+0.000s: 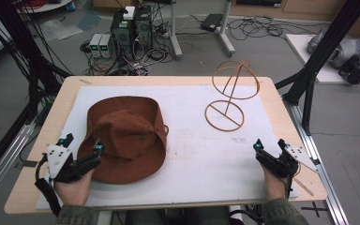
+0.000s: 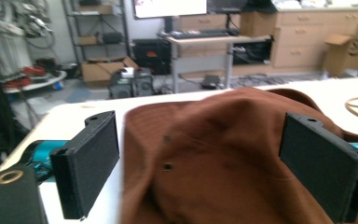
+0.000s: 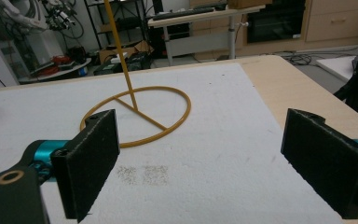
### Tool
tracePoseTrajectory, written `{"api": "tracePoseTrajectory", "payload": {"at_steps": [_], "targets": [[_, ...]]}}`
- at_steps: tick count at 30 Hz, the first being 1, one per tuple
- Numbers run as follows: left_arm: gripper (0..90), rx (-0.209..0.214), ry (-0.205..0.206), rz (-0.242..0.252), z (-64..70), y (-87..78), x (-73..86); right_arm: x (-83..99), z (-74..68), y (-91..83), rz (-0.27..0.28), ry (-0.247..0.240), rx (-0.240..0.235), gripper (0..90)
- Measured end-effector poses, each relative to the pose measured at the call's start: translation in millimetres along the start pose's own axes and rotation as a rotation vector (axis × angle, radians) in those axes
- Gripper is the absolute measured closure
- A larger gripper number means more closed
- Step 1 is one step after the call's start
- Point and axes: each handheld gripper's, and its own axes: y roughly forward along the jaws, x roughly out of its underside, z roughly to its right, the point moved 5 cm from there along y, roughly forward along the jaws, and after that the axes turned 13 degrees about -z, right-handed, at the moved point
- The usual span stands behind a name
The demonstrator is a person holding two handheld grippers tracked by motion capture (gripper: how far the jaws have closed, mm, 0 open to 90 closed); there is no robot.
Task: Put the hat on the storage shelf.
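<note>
Left gripper (image 1: 83,151) sat at near left, jaws spread wide, flat black pads either side of the brown hat's (image 1: 124,138) near brim; contact could not be judged. Hat: soft matte cloth, wide floppy brim, small eyelets, lying on white foam mat (image 1: 192,154). Right gripper (image 1: 269,150) at near right, jaws likewise spread, empty. Far right stood a yellow wire stand (image 1: 229,93); its top was cut off in the right gripper view.

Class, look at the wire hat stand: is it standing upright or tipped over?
Upright. The hat stand rests flat on its base ring, its stem rising to the top hoop.
</note>
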Motion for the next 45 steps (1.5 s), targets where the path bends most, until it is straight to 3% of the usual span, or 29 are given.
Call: {"api": "tracePoseTrajectory", "payload": {"at_steps": [2, 5, 9, 16, 22, 28, 33, 39, 40, 42, 45], "targets": [[13.1, 0.015, 0.0, -0.029, 7.8, 5.2, -3.0, 0.3, -0.7, 0.1, -0.002, 0.007, -0.002, 10.7], [15.3, 0.046, -0.031, -0.053, 20.4, 10.9, -9.2, 0.3, 0.0, -0.1, -0.003, 0.008, 0.0, 10.7], [18.6, 0.057, -0.023, -0.076, 42.7, 20.6, -11.9, 0.2, 0.4, 0.2, -0.002, 0.013, -0.002, 10.7], [18.9, 0.004, -0.029, -0.136, 65.5, 43.9, -4.0, -0.2, 1.2, 0.1, 0.0, 0.018, -0.007, 10.7], [19.4, 0.0, -0.076, -0.232, 64.4, 57.8, 12.2, -0.1, 2.7, -0.6, -0.002, 0.021, -0.011, 10.7], [23.0, -0.03, -0.097, -0.245, 60.9, 60.5, 20.7, 0.2, 4.1, -0.4, -0.006, 0.042, -0.016, 10.7], [25.2, -0.01, -0.119, -0.28, 59.0, 64.3, 26.3, 0.3, 4.1, 0.0, -0.007, 0.044, -0.017, 10.7], [49.1, 0.001, -0.128, -0.284, 56.3, 65.7, 26.4, 0.2, 4.5, 0.5, -0.006, 0.053, -0.019, 10.7], [71.5, 0.011, -0.12, -0.29, 56.4, 66.4, 26.7, 0.1, 5.3, 0.7, -0.005, 0.055, -0.018, 10.7], [80.7, 0.011, -0.123, -0.29, 56.1, 67.6, 26.7, 0.2, 5.7, 0.8, -0.006, 0.061, -0.018, 10.7], [86.1, 0.024, -0.135, -0.285, 54.8, 69.2, 26.4, 0.4, 6.1, 0.7, -0.007, 0.067, -0.019, 10.7]]}}
